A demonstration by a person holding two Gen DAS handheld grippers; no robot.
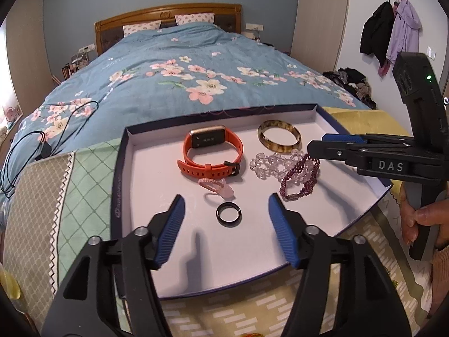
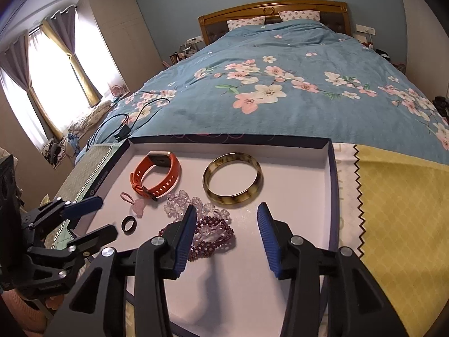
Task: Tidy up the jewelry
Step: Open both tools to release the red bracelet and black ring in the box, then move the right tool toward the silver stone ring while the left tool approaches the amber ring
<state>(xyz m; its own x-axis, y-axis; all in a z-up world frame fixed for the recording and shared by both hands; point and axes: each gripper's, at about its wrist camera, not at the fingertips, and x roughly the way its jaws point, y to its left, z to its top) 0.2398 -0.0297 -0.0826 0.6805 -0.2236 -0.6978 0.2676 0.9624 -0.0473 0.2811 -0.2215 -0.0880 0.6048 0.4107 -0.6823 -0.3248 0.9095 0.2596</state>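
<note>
A white-lined tray [image 1: 123,168] [image 2: 335,196] holds an orange smartwatch [image 1: 213,154] [image 2: 165,177], a tortoiseshell bangle [image 1: 279,139] [image 2: 233,179], a clear crystal bracelet [image 1: 266,165] [image 2: 182,205], a purple bead bracelet [image 1: 297,179] [image 2: 216,233], a pink charm [image 1: 216,186] [image 2: 137,206] and a black ring [image 1: 228,214] [image 2: 129,223]. My left gripper [image 1: 226,198] [image 2: 105,216] stands open, and the ring lies untouched between its fingertips. My right gripper [image 2: 227,207] [image 1: 315,148] is open over the purple bracelet, whose left part is hidden behind one finger.
The tray rests on patterned cloths, green [image 1: 84,174] at the left and yellow [image 2: 398,196] at the right, at the foot of a bed with a blue floral quilt [image 1: 182,64]. A black cable [image 1: 42,146] lies on the quilt. A person's hand [image 1: 415,219] grips the right handle.
</note>
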